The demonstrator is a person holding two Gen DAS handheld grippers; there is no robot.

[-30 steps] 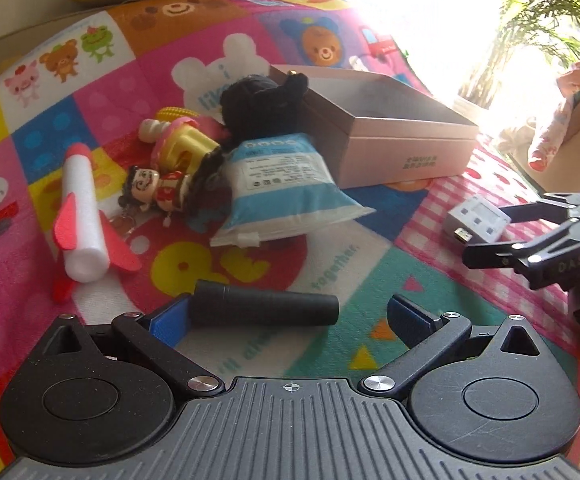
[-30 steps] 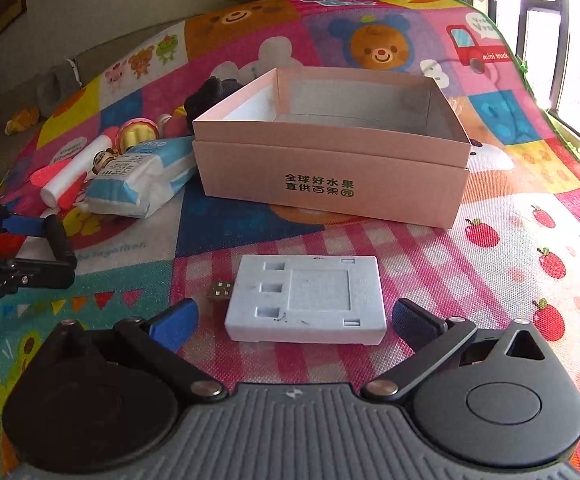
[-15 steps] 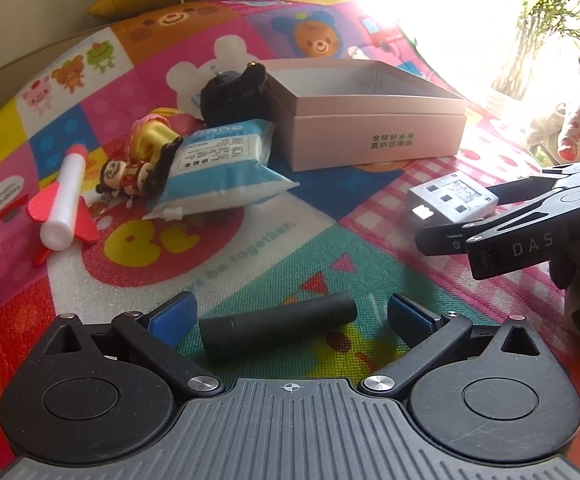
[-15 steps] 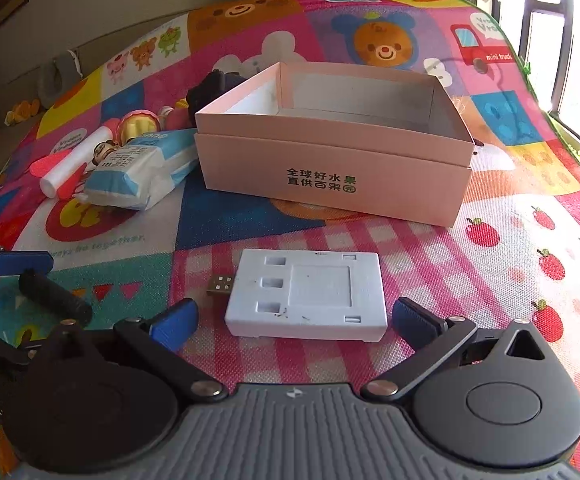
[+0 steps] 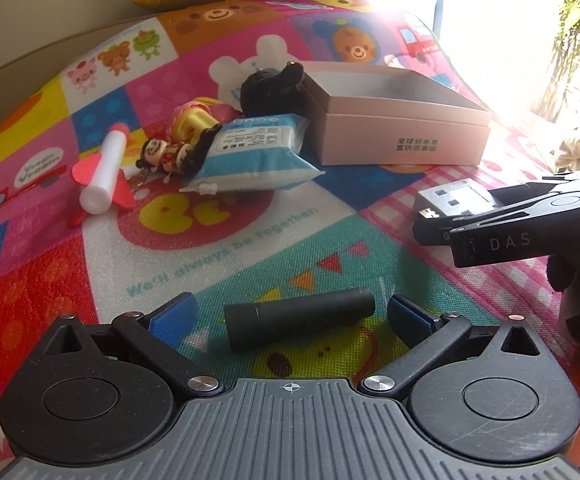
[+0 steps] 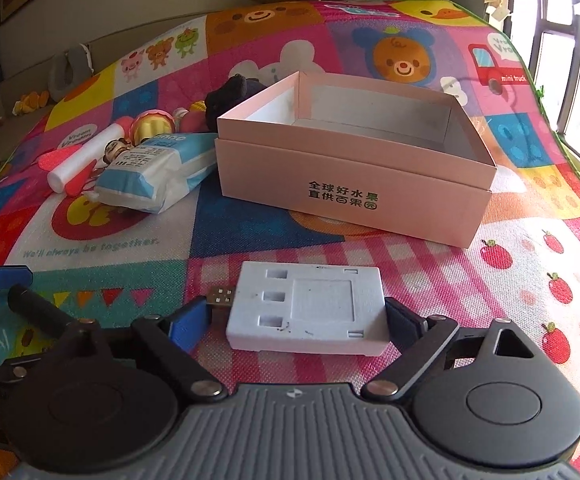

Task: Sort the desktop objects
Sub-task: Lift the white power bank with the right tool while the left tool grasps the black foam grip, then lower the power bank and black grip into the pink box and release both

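Note:
A black cylinder (image 5: 297, 318) lies on the play mat between the fingers of my left gripper (image 5: 290, 314), which is open around it with gaps on both sides. A white USB device (image 6: 307, 308) lies between the fingers of my right gripper (image 6: 295, 322), which is open; its right pad is close to or touching the device's edge. The device (image 5: 455, 200) and right gripper (image 5: 489, 220) also show in the left wrist view. An open, empty pink box (image 6: 353, 156) stands behind the device.
Left of the box lie a blue-white tissue pack (image 5: 256, 160), a black plush (image 5: 272, 90), a small doll (image 5: 166, 156), a yellow-pink toy (image 5: 192, 122) and a white-red foam rocket (image 5: 104, 172). The colourful mat (image 6: 529, 240) covers the whole surface.
Both grippers have moved forward and lower, so the cylinder and the white device now sit between their fingers. The right gripper's fingers have narrowed around the device.

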